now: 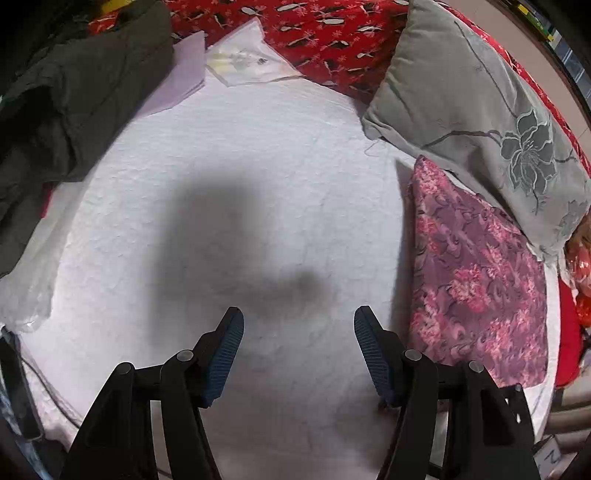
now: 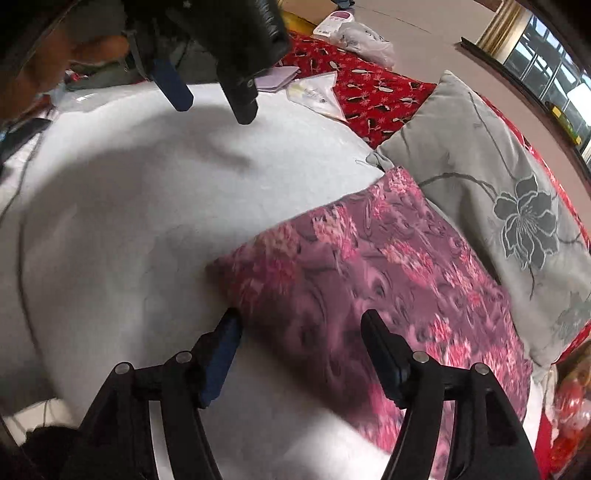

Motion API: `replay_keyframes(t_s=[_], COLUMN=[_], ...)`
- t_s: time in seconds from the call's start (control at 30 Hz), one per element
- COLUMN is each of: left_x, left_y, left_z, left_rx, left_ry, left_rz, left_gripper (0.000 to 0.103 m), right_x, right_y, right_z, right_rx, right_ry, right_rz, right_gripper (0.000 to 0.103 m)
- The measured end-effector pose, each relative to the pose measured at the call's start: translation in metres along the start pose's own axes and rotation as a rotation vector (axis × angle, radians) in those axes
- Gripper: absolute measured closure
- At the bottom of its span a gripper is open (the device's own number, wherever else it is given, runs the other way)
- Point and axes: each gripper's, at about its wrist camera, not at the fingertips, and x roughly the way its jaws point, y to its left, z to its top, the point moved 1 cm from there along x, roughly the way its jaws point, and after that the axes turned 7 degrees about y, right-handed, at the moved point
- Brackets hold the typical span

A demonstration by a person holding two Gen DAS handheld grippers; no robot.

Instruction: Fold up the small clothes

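I look down over a white quilted cover (image 1: 229, 155) spread on a bed, both of my grippers hanging above it with nothing in them. The left gripper (image 1: 298, 325) points steeply down at bare white cloth, its blue-padded fingers (image 1: 225, 354) standing well apart, its shadow dark on the cover just ahead. The right gripper (image 2: 300, 326) has its fingers apart as well; they frame the near edge of the folded pink-and-purple flowered cloth (image 2: 369, 266), but the pads do not press on it, and I cannot tell whether they touch it, as this view is blurred. That folded cloth lies flat on the right side of the cover, just beside a grey cushion (image 1: 480, 110) printed with a dark flower. In the right wrist view the left gripper (image 2: 212, 103) shows at the top, above the far part of the cover, with a hand (image 2: 55, 59) behind it. A dark olive garment (image 1: 66, 92) lies heaped at the left edge. Beyond the cover, a red patterned bedspread (image 1: 332, 37) carries a pale lilac sheet (image 1: 184, 77) and a clear packet with a paper insert (image 1: 247, 59); its print is too small to read. A white-and-pink box (image 2: 334, 22) sits farther back, its lettering unreadable.
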Motion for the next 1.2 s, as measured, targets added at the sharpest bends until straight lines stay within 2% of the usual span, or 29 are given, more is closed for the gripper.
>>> replay_keyframes(t_s=[0.13, 0.17, 0.2, 0.23, 0.27, 0.37, 0.47, 0.6, 0.77, 0.8, 0.83, 0.87, 0.9, 0.97, 1.2], left_x=[0.007, 0.008, 0.013, 0.018, 0.021, 0.033, 0.052, 0.079, 0.100, 0.101, 0.100, 0.099, 0.095, 0.085, 0.038], left_y=[-0.004, -0.006, -0.009, -0.012, -0.014, -0.026, -0.046, -0.077, -0.113, -0.117, -0.122, -0.126, -0.129, -0.132, -0.170], left_z=[0.016, 0.022, 0.028, 0.035, 0.041, 0.062, 0.081, 0.095, 0.108, 0.109, 0.109, 0.110, 0.110, 0.110, 0.092], left_rx=[0.004, 0.004, 0.001, -0.008, -0.020, -0.059, -0.073, -0.039, 0.026, 0.028, 0.035, 0.048, 0.068, 0.085, 0.146], left_ry=[0.020, 0.026, 0.031, 0.039, 0.046, 0.090, 0.122, 0.176, 0.189, 0.184, 0.172, 0.161, 0.136, 0.099, 0.016], left_rz=[-0.034, -0.053, -0.074, -0.106, -0.145, -0.329, -0.391, -0.378, -0.294, -0.278, -0.267, -0.246, -0.206, -0.191, -0.167], left_gripper=[0.041, 0.041, 0.040, 0.040, 0.039, 0.034, 0.034, 0.034, 0.037, 0.048, 0.073, 0.084, 0.088, 0.093, 0.094], right_x=[0.004, 0.007, 0.008, 0.012, 0.009, -0.012, -0.026, -0.032, -0.033, -0.033, -0.034, -0.035, -0.035, -0.040, -0.062], right_y=[0.003, 0.000, -0.002, -0.010, -0.020, -0.038, -0.048, -0.051, -0.056, -0.058, -0.060, -0.064, -0.068, -0.078, -0.109], right_z=[0.014, 0.017, 0.018, 0.021, 0.021, 0.016, 0.009, 0.006, 0.004, 0.003, 0.003, 0.001, 0.000, -0.004, -0.020], right_rx=[-0.016, -0.018, -0.017, -0.003, 0.032, 0.098, 0.118, 0.100, 0.121, 0.130, 0.141, 0.159, 0.174, 0.221, 0.369], right_ry=[-0.040, -0.045, -0.042, -0.036, -0.059, -0.134, -0.191, -0.225, -0.234, -0.236, -0.235, -0.236, -0.237, -0.240, -0.263], right_rz=[-0.097, -0.109, -0.112, -0.109, -0.092, -0.089, -0.091, -0.077, -0.029, -0.023, -0.013, 0.001, 0.012, 0.040, 0.108], right_gripper=[0.039, 0.061, 0.095, 0.092, 0.092, 0.093, 0.093, 0.093, 0.093, 0.093, 0.093, 0.093, 0.093, 0.093, 0.093])
